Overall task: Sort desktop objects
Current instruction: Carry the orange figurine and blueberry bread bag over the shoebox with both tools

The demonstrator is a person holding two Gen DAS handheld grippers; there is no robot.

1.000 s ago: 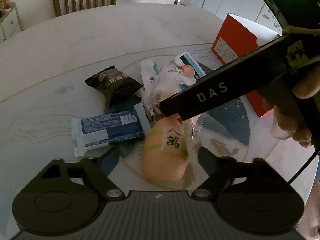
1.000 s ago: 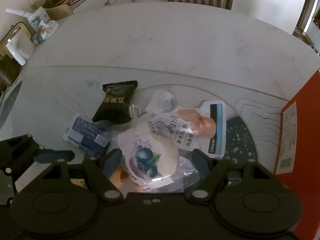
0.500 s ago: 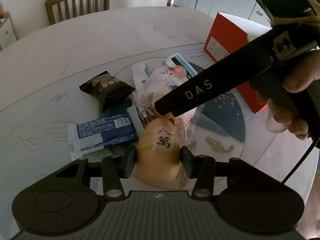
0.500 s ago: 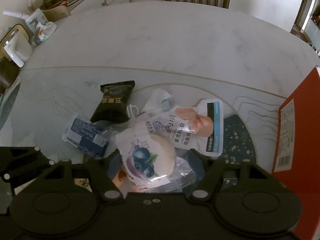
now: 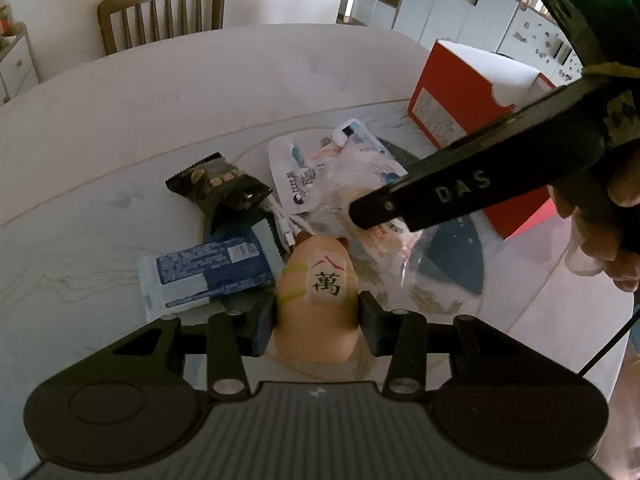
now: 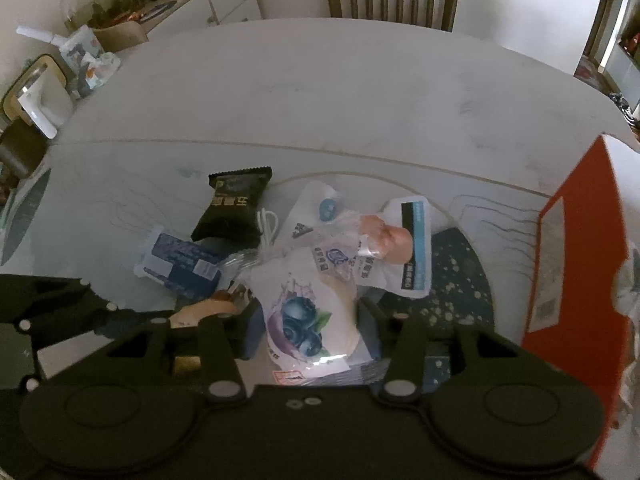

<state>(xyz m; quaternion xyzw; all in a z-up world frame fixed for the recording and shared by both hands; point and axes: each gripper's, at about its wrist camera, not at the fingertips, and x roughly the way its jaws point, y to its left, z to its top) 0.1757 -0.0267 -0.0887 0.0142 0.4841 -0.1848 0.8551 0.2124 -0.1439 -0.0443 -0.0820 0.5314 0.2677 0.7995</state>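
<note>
A peach-coloured toy (image 5: 312, 332) with a mahjong-tile label sits between my left gripper's (image 5: 318, 316) pads. The jaws are closing and both pads press its sides. In the right wrist view a white bun packet with a blueberry picture (image 6: 300, 320) lies between my right gripper's (image 6: 308, 328) fingers. Those jaws are closing too, with the pads against the packet's edges. The right gripper's black finger (image 5: 440, 194) crosses the left wrist view above the pile, held by a hand (image 5: 616, 256).
A black snack packet (image 5: 224, 188), a blue and white packet (image 5: 208, 272), a white pouch (image 6: 400, 248) and a white cable (image 6: 268, 224) lie in a pile on the round table (image 5: 240, 92). A red box (image 5: 460, 120) stands to the right. A chair (image 5: 160, 12) stands behind.
Both grippers' jaws have drawn together: the left from wide apart onto the peach toy, the right onto the blueberry packet. Neither hand has moved much.
</note>
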